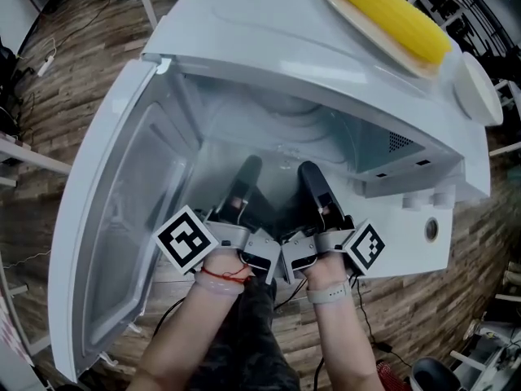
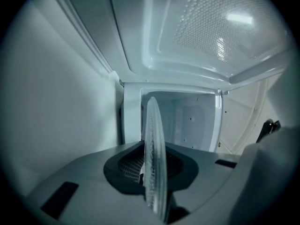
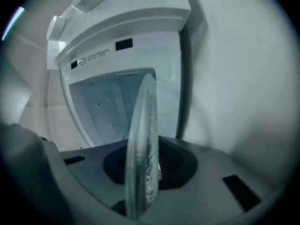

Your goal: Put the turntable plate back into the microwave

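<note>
Left gripper and right gripper side by side inside open microwave, each clamped on rim of glass turntable plate, plate held within cavity, door swung wide at left

clear textured glass turntable plate, glossy white microwave, wood-plank floor

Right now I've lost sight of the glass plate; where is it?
Head view, centre: the glass plate is held by the left tongs and right tongs, just inside the open microwave.
</note>
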A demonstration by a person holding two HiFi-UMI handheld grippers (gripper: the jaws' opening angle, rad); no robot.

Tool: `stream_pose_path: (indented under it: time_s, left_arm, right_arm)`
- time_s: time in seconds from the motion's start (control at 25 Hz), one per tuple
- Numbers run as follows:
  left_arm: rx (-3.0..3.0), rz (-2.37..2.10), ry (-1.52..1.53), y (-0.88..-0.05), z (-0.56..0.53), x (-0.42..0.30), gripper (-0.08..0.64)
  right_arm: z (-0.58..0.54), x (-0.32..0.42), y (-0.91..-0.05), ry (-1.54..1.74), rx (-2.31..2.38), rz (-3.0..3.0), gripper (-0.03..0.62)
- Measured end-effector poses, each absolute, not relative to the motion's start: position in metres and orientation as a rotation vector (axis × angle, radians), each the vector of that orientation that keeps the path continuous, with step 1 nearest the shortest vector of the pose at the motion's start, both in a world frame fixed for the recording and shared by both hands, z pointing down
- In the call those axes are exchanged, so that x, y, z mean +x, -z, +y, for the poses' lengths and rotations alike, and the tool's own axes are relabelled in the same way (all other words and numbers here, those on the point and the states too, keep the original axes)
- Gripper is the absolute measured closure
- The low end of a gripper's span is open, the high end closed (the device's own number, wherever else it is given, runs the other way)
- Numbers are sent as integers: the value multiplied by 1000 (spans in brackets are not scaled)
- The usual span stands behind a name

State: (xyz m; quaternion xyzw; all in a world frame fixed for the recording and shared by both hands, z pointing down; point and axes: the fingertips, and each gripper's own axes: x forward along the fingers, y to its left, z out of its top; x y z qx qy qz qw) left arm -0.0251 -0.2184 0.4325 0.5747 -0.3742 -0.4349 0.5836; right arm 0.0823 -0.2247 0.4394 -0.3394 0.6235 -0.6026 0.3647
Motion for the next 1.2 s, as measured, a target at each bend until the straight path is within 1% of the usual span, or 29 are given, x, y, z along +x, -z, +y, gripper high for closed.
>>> stream_pose_path:
  time_s: [0.48,0.52,0.64,0.76,0.84,1.2]
  left_arm:
    - [1365,-834,926,-434,-206,-12,515]
    - [1357,-833,931,-436,-206,-12,528]
    - [1312,-808,974,-438,-207,-13,528]
    - [1296,-797,983,-437,-208,-11,528]
    - [1289,-791,985,-438,-210,-9,528]
    - [1296,-780,1007,-436,-213,-12,526]
  right_arm:
    - [-232,83,-440,1563,-894,1575,518]
    - [-232,83,-440,1562,-889,1579,518]
    - [-231,84,-435,1544,-867,1587,517]
    - [-229,88,-430,1535,-846,1582,479]
    - [-225,90,-428,1542,-841,1593,465]
    - [-190,87,-434,1614,-815,1659,466]
